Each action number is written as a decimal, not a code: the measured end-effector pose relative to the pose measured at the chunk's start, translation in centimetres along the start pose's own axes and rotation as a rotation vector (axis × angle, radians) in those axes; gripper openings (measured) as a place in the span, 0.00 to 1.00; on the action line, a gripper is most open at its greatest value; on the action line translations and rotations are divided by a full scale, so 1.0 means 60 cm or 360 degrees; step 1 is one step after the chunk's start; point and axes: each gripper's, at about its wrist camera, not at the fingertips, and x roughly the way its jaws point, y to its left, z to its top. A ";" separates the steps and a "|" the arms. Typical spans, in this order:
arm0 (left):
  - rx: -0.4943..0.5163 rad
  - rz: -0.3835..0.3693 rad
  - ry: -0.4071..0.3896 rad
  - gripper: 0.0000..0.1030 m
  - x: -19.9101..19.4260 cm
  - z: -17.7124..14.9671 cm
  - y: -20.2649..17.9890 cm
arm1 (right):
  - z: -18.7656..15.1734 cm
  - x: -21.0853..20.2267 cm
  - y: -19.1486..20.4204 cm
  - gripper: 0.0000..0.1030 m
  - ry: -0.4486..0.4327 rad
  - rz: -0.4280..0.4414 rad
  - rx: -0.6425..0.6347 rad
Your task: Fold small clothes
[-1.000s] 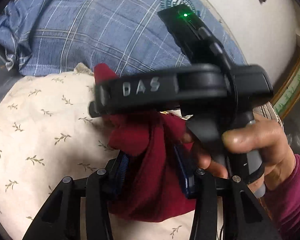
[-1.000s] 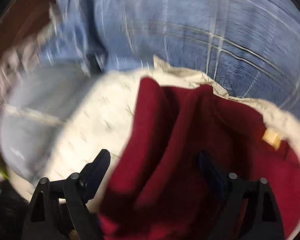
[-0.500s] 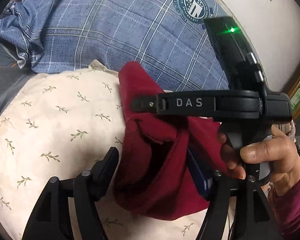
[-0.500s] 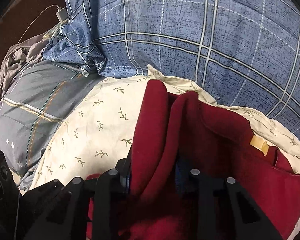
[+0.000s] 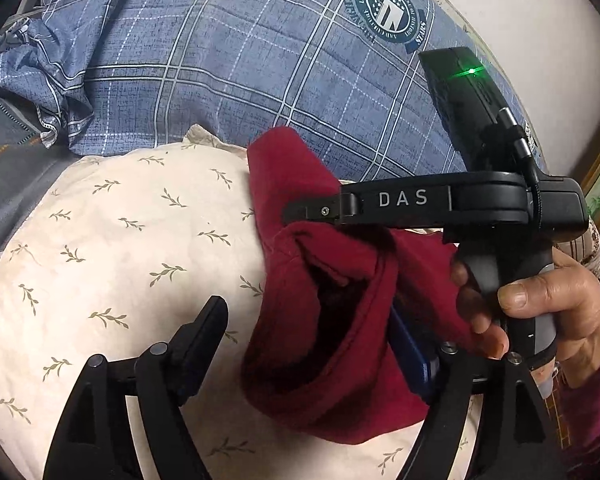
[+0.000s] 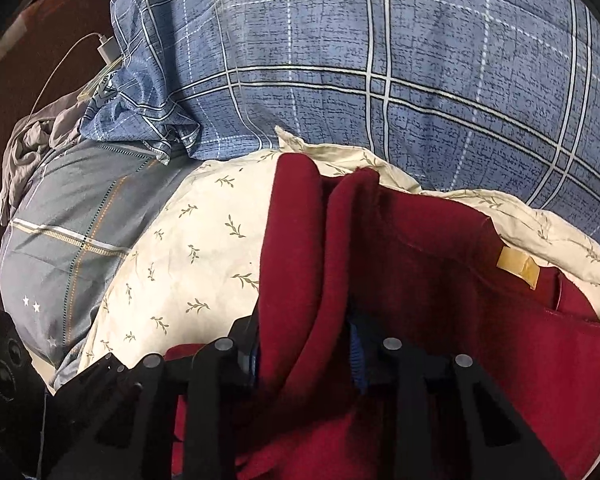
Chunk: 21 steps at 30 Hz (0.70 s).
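Note:
A small dark red garment [image 5: 324, 320] lies bunched on a cream pillow with a leaf print [image 5: 120, 248]. My left gripper [image 5: 312, 340] is open; the garment hangs between its fingers and rests against the right finger only. My right gripper [image 6: 304, 344] is shut on a fold of the red garment [image 6: 296, 264] and holds it up; a tan label [image 6: 518, 266] shows on the cloth. In the left wrist view the right gripper's body and the hand holding it sit at the right, above the garment.
A blue plaid pillow [image 5: 240, 64] lies behind the cream one. Grey bedding [image 6: 72, 216] lies to the left. A white charger and cable [image 6: 108, 50] rest at the far left. A wall with picture frames is at the right.
My left gripper has opened and let go of the red garment. My right gripper has closed on a fold of it and drawn to the right.

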 end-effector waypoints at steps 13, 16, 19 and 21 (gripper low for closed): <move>-0.0120 -0.0126 0.0090 0.77 0.012 0.014 0.028 | -0.002 0.008 -0.008 0.41 0.0003 0.0039 0.0040; -0.0148 -0.0128 0.0107 0.78 0.025 0.011 0.030 | -0.005 0.008 -0.009 0.41 -0.0003 0.0048 0.0049; -0.0063 -0.0138 0.0135 0.69 0.037 0.003 0.011 | -0.008 0.005 -0.008 0.38 -0.0030 0.0052 0.0054; 0.0004 -0.0147 0.0151 0.40 0.043 -0.003 -0.005 | -0.012 -0.004 -0.004 0.27 -0.0060 0.0058 0.0034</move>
